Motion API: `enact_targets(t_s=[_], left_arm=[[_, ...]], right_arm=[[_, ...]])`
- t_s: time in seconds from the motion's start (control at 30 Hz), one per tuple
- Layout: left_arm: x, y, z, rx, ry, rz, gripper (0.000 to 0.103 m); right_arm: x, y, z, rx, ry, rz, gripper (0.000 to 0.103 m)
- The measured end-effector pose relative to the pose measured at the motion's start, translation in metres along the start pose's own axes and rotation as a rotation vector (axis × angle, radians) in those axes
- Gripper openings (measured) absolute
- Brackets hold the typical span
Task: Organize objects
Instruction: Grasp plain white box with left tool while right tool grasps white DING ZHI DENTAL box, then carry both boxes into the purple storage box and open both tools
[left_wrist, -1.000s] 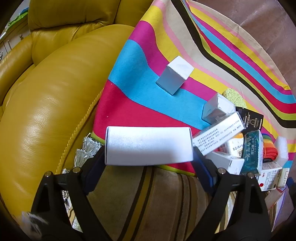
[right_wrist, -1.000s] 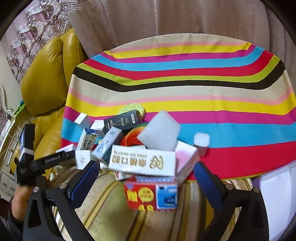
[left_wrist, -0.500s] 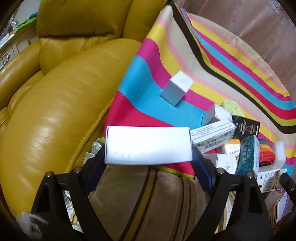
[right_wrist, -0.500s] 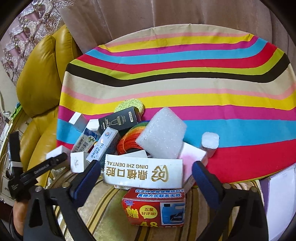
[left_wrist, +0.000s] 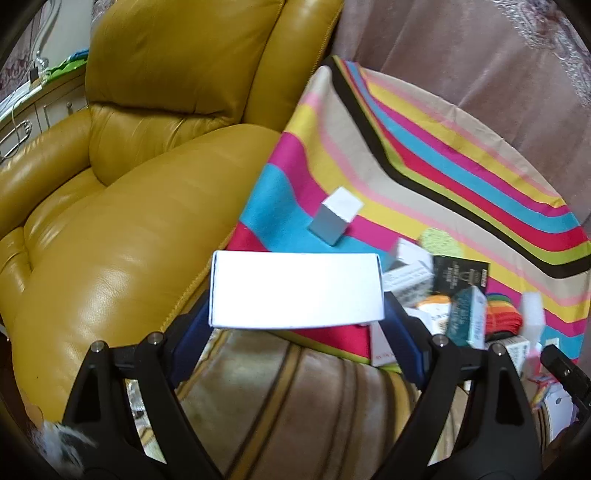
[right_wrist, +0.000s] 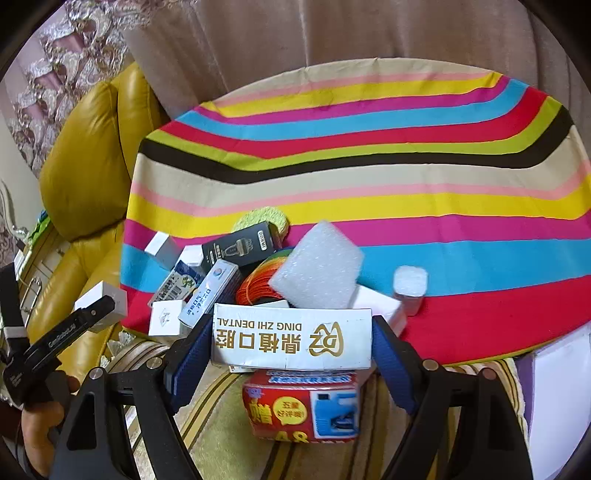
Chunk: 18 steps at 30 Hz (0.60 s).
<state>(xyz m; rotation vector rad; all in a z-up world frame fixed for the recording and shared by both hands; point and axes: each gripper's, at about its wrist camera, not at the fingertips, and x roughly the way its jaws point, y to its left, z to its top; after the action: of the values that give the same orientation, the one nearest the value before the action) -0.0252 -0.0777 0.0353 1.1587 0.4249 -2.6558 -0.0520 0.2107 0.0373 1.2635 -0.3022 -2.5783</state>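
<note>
My left gripper (left_wrist: 295, 321) is shut on a plain white box (left_wrist: 295, 290), held above the near edge of the round table with a striped cloth (left_wrist: 461, 155). My right gripper (right_wrist: 291, 354) is shut on a white "DING ZHI DENTAL" box (right_wrist: 291, 338), held over a red and blue box (right_wrist: 301, 406). A pile of small boxes (right_wrist: 207, 284), a black box (right_wrist: 240, 247), a white foam block (right_wrist: 317, 273) and an orange coil (right_wrist: 255, 288) lie on the cloth's near left part. A small white box (left_wrist: 338, 218) stands alone on the cloth.
A yellow leather armchair (left_wrist: 129, 184) stands left of the table. A curtain (right_wrist: 332, 33) hangs behind it. A small white capped jar (right_wrist: 410, 288) stands on the cloth at the right. A striped rug (left_wrist: 295, 406) lies below. A white and purple object (right_wrist: 557, 406) is at the right edge.
The left gripper has lifted and drawn back with the white box, showing more armchair. The right gripper has moved closer to the table with the dental box.
</note>
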Motion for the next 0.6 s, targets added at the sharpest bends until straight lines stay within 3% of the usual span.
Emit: enact_targets(t_s=[0.3, 0.6], left_arm=[[-0.031, -0.045, -0.020, 0.071, -0.039, -0.065, 0.088], [-0.058, -0.098, -0.036, 0.210, -0.081, -0.161, 0.088]], right_arm=[[-0.026, -0.028, -0.010, 0.058, -0.031, 0.005, 0.083], [-0.055, -0.058, -0.026, 0.106, -0.067, -0.016, 0.083]])
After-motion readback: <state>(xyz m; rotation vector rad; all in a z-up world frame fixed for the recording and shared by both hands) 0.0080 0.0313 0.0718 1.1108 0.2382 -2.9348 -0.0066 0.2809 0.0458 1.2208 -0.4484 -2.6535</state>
